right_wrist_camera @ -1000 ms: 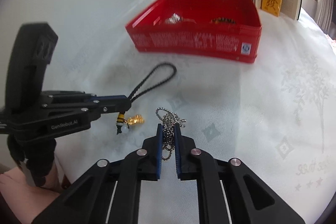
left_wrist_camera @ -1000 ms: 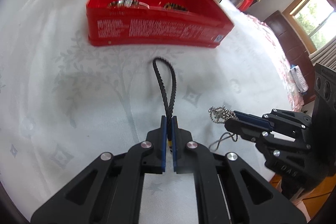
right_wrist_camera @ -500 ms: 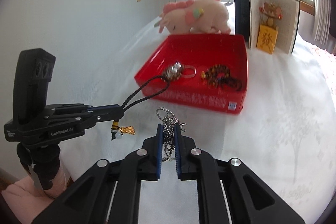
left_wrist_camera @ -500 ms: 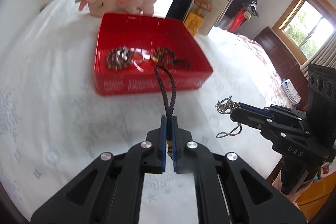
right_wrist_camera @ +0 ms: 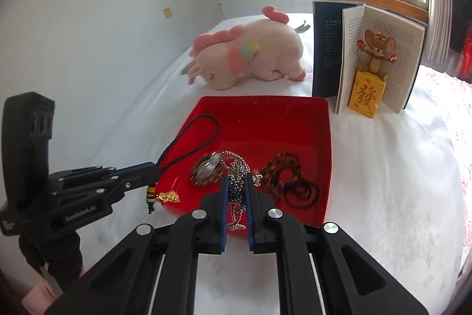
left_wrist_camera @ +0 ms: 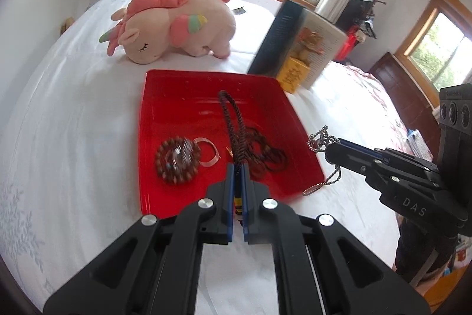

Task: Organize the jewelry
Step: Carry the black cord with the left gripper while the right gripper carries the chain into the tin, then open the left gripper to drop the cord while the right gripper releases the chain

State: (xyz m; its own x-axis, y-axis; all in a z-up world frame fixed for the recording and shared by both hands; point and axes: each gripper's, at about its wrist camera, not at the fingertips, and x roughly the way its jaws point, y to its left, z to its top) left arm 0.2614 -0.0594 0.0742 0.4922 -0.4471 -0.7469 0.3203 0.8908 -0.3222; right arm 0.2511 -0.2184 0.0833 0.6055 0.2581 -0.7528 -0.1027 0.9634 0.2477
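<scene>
My left gripper (left_wrist_camera: 237, 167) is shut on a black braided cord (left_wrist_camera: 234, 126) with a gold charm (right_wrist_camera: 168, 196) hanging below it, held above the near edge of the red tray (left_wrist_camera: 150, 138). My right gripper (right_wrist_camera: 236, 182) is shut on a silver ball chain (right_wrist_camera: 236, 176), held over the tray's near right side; it also shows in the left wrist view (left_wrist_camera: 320, 138). In the tray (right_wrist_camera: 295, 120) lie a brown bead bracelet (left_wrist_camera: 177, 163), a clear bangle (left_wrist_camera: 211, 151) and dark bead strands (right_wrist_camera: 290, 179).
The tray sits on a white patterned bedspread (left_wrist_camera: 59, 138). A pink plush unicorn (left_wrist_camera: 177, 25) lies behind it. An open book (right_wrist_camera: 380, 49) with a mouse figure on a yellow block (right_wrist_camera: 367, 92) stands at the back right. Windows are beyond.
Both grippers have risen from the bedspread and moved forward to above the red tray, each carrying its piece. The cord and the chain now hang in the air.
</scene>
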